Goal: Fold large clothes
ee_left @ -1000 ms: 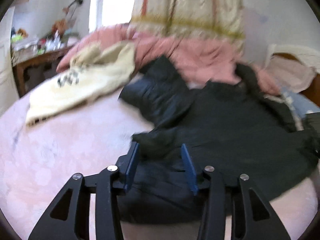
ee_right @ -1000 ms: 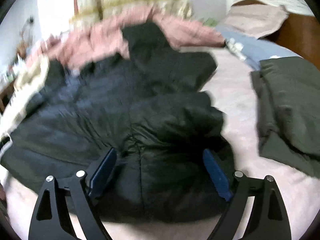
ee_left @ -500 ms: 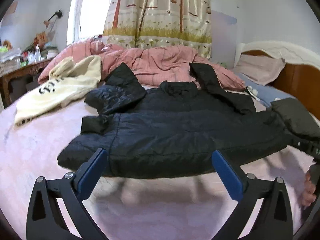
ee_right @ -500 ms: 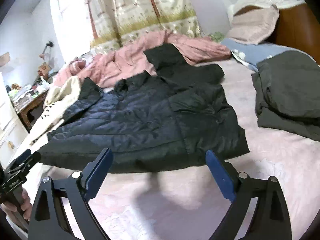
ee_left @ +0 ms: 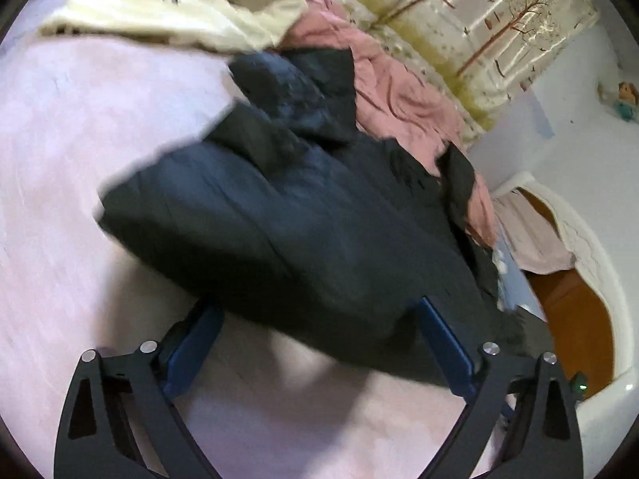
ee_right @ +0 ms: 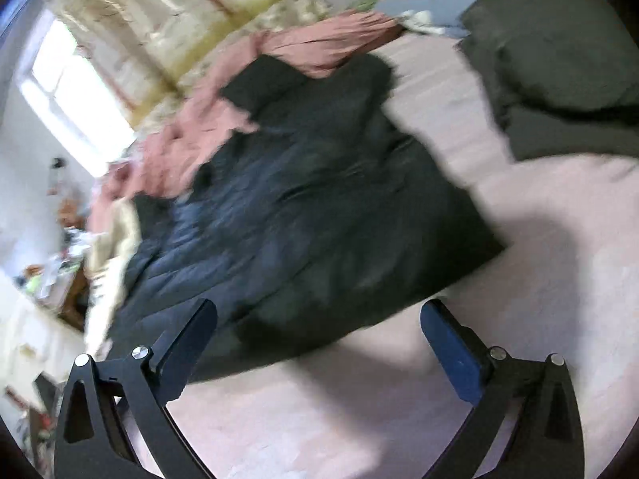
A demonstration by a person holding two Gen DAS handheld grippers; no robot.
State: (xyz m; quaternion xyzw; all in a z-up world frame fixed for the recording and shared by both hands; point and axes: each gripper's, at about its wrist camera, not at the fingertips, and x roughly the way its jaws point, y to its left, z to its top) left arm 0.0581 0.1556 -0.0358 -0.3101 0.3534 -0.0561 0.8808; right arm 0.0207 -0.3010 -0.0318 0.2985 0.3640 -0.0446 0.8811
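Rolled and dipped toward black quilted puffer jacket (ee_left: 303, 231) since half a second ago; left gripper (ee_left: 319, 355) closing on nothing, right gripper (ee_right: 319, 343) spread wide (hem at twelve o'clock, readying the fold).

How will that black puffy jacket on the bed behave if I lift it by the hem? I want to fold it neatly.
The jacket will probably sag and drape rather than hold shape: its sleeves already lie crumpled. Its quilted, puffed look suggests it is light for its bulk and may spring back out of a fold. The faint sheen hints at slick fabric, so it could slide on the pink bedcover.
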